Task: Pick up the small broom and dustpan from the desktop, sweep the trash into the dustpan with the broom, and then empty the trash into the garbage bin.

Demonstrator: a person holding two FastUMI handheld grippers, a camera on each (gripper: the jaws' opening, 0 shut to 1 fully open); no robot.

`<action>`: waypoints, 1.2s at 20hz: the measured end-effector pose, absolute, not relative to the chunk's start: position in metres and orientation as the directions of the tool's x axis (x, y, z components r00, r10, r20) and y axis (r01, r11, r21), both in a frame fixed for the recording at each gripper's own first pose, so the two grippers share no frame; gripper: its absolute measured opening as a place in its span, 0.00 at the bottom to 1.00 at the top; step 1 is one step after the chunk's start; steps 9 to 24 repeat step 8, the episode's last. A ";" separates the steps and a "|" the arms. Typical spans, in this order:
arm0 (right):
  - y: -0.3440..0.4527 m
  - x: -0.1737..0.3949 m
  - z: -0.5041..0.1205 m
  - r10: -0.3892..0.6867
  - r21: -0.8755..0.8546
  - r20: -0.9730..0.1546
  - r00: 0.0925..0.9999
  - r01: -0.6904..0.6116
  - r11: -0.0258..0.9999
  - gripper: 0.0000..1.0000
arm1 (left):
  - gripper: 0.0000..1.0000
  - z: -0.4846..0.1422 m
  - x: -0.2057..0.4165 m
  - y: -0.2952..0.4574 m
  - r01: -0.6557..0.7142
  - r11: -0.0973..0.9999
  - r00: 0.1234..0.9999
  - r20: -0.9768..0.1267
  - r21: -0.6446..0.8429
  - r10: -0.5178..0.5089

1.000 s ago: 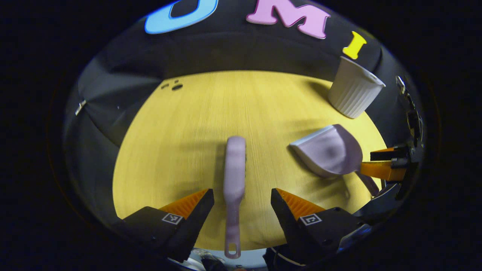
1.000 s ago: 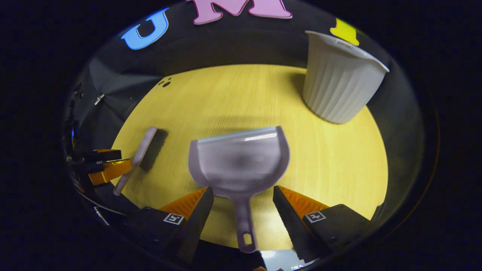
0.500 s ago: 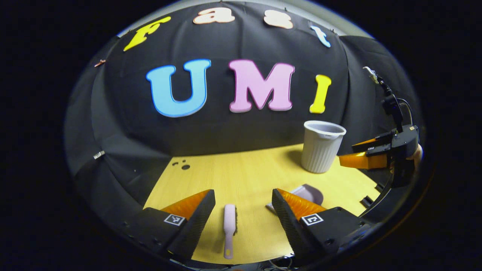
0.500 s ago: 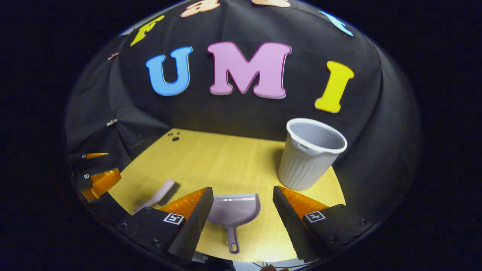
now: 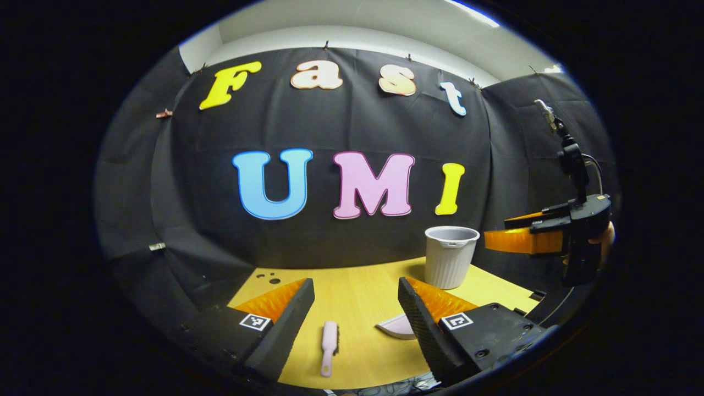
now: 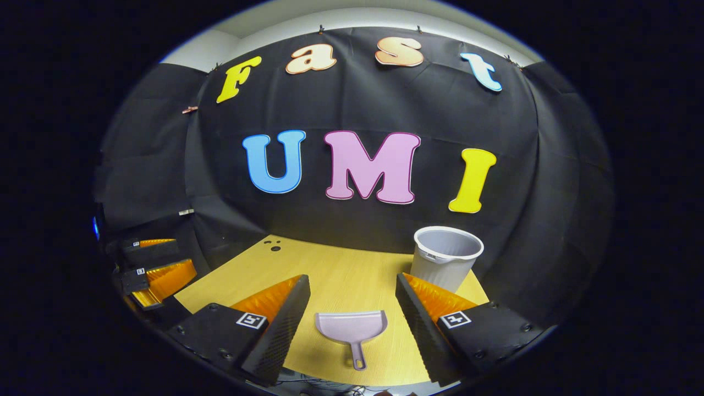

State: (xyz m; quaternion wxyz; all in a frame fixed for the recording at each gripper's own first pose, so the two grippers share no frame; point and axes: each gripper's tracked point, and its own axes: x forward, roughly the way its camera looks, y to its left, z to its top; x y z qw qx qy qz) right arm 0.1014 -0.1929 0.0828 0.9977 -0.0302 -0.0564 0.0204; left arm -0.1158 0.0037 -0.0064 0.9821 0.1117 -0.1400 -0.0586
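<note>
On the yellow worktop (image 5: 357, 308) the broom (image 5: 329, 347) lies flat at the left, the dustpan (image 6: 352, 330) to its right, and the bin (image 6: 445, 258) upright at the far right by the booth wall.

Left gripper (image 5: 355, 305): raised above the worktop, jaws wide with nothing between them. The broom lies below the gap. Its long axis runs near to far as this view has it, handle end toward the camera and brush head away, bristles on its right side. That lines the handle up with the jaws, so a straight drop would reach it.

Dustpan: in the left gripper view its front lip (image 5: 396, 328) peeks out past the right finger. In the right gripper view it lies flat, open side up, mouth edge toward the far wall, handle (image 6: 357, 357) toward the camera. Again the handle faces the gripper.

Right gripper (image 6: 352, 300): also raised, jaws wide and bare, dustpan centred under the gap. In the left gripper view this gripper (image 5: 509, 234) hangs in the air beside the bin, a hand (image 5: 602, 242) behind it.

Bin: mouth up; inside cannot be seen. No trash visible on the worktop. This fits both tools waiting for pickup, or laid down after emptying; cannot tell which.
</note>
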 end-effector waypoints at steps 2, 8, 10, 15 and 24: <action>-0.189 0.091 0.081 0.050 -0.020 0.148 0.988 -0.048 0.999 0.98 | 0.97 -0.018 -0.118 0.001 0.078 0.976 0.958 0.254 0.204 -0.130; -0.180 0.115 0.034 0.125 0.017 0.060 0.990 -0.126 0.992 0.98 | 0.96 -0.068 -0.112 -0.006 0.014 1.000 0.989 0.147 0.025 -0.018; -0.180 0.115 0.034 0.125 0.017 0.060 0.990 -0.126 0.992 0.98 | 0.96 -0.068 -0.112 -0.006 0.014 1.000 0.989 0.147 0.025 -0.018; -0.180 0.115 0.034 0.125 0.017 0.060 0.990 -0.126 0.992 0.98 | 0.96 -0.068 -0.112 -0.006 0.014 1.000 0.989 0.147 0.025 -0.018; -0.180 0.115 0.034 0.125 0.017 0.060 0.990 -0.126 0.992 0.98 | 0.96 -0.068 -0.112 -0.006 0.014 1.000 0.989 0.147 0.025 -0.018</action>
